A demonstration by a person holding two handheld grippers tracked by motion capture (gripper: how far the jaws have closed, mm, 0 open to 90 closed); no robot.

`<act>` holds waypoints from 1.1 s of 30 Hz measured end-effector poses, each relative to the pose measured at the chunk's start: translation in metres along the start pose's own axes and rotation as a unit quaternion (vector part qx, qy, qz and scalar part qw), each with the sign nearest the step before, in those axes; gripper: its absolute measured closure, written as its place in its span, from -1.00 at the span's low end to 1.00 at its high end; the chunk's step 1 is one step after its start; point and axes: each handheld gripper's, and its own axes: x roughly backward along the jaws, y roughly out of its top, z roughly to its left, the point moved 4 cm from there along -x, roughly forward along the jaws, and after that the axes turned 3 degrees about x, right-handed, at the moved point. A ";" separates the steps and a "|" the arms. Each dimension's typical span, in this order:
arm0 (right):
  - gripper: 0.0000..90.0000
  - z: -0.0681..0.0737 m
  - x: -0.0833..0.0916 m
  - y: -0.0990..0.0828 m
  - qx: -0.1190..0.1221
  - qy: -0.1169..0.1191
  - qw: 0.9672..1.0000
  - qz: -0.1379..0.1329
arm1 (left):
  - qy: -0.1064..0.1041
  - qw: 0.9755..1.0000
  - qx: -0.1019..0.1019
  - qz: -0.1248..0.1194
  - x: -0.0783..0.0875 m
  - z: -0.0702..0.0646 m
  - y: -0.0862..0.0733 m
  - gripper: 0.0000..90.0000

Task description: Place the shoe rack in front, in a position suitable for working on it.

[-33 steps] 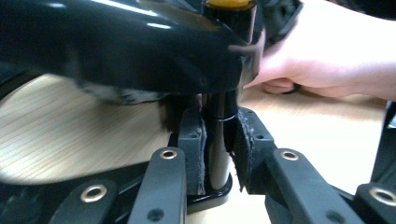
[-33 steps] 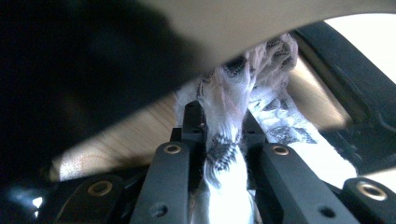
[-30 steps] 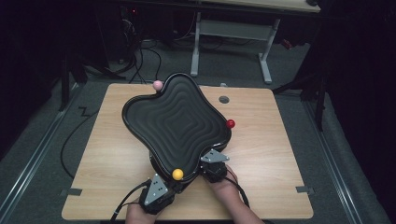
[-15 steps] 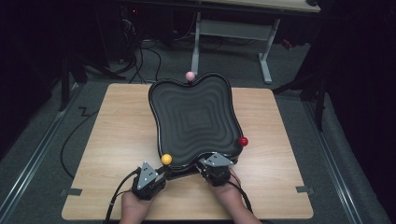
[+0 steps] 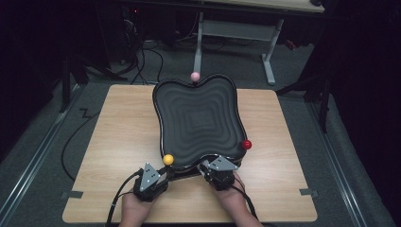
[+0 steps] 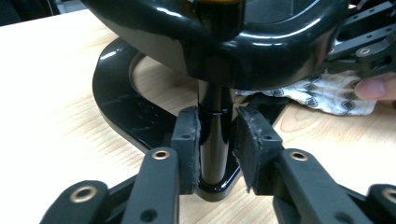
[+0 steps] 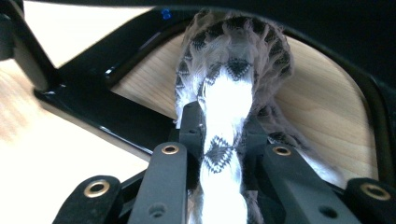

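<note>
My left gripper had just been opening, its pads straddling the tray's upright post, one pad off it. My right gripper pinched a patterned cloth under the tray. The tray stood mid-table, long axis running away from me, pink ball at the far end.

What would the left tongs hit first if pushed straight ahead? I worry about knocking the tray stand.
The black post of the stand, already between the jaws of the left tongs. The jaws have just been opening; a gap shows on one side.
</note>
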 end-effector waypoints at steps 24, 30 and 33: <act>0.71 0.061 -0.001 0.004 -0.002 0.074 0.997 0.004 | -0.045 0.999 -0.002 -0.005 -0.004 -0.024 0.007 0.50; 0.71 0.060 -0.002 0.004 0.006 0.070 0.997 0.010 | -0.037 0.999 0.006 -0.005 -0.008 -0.024 0.009 0.65; 0.71 0.053 -0.001 0.002 0.003 0.061 0.998 0.015 | -0.035 0.999 0.002 -0.004 -0.008 -0.025 0.008 0.65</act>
